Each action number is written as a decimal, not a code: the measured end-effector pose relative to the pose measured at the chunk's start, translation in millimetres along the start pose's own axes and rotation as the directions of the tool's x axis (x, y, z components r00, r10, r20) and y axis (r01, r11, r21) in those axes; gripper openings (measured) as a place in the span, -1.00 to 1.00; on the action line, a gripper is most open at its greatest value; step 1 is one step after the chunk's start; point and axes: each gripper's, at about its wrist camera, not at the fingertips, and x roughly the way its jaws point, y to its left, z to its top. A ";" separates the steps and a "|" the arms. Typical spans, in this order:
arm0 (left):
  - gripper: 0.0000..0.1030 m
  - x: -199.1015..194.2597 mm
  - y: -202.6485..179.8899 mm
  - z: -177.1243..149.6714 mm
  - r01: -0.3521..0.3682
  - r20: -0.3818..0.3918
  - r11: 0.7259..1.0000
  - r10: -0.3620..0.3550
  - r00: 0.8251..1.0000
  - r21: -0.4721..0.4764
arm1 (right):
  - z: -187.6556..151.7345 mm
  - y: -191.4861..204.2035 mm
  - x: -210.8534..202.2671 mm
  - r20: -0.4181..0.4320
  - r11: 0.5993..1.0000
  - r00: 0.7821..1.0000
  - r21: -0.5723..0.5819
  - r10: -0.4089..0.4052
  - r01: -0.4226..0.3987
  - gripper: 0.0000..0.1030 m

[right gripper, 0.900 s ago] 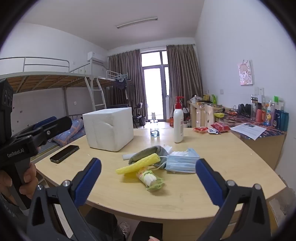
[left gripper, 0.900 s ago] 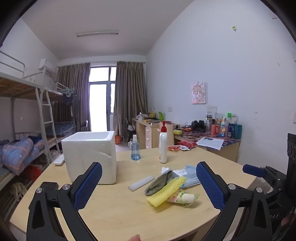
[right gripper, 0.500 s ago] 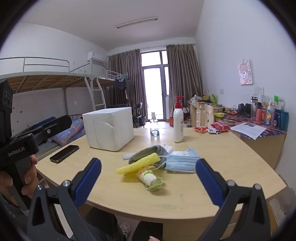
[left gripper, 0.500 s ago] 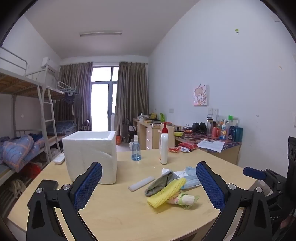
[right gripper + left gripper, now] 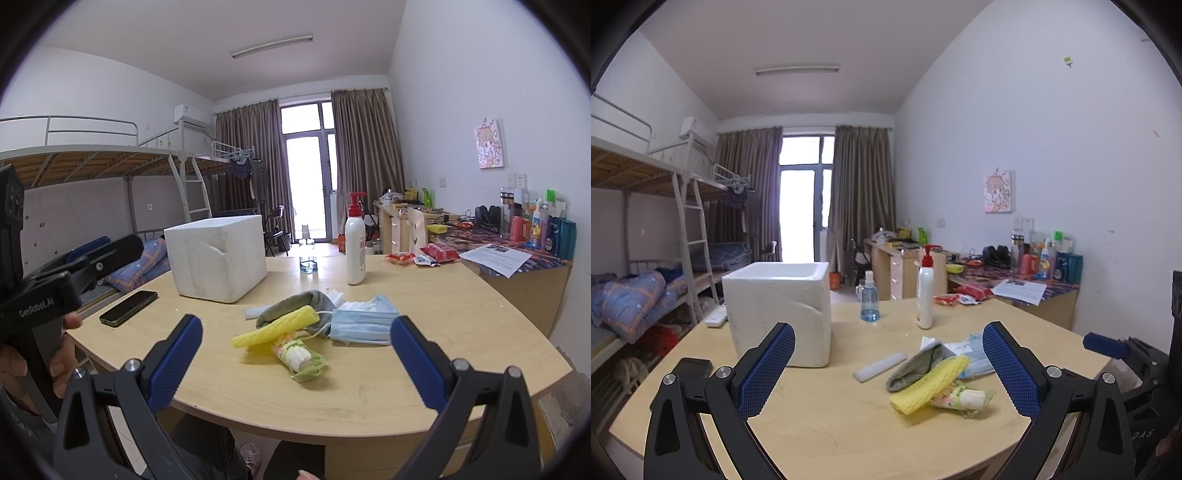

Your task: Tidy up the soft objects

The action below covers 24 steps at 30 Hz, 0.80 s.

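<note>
Hovering short of the table [image 5: 820, 424], both grippers are empty, fingers spread wide. Left gripper [image 5: 888, 363] looks level across the top; its blue pads frame the soft pile from the near side without touching it. Right gripper [image 5: 295, 354] sits off the near edge, the pile ahead of its fingers. Pile near table centre: yellow foam sleeve [image 5: 275, 326] lying across a grey sock [image 5: 295, 301]; a green-wrapped roll [image 5: 299, 356] just in front, touching the sleeve; blue masks [image 5: 364, 319] beside it on the right. White foam box [image 5: 777, 308], open top, stands left of the pile, well apart. Phone [image 5: 127, 302] lies near the left edge. Pump bottle [image 5: 355, 247] and small spray bottle [image 5: 870, 301] stand upright behind the pile.
</note>
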 end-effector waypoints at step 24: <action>0.98 2.7 4.9 1.4 -0.001 -0.016 1.000 0.001 1.000 -0.019 | 0.5 1.9 -2.8 0.002 1.000 1.000 -0.002 -0.002 0.002 0.99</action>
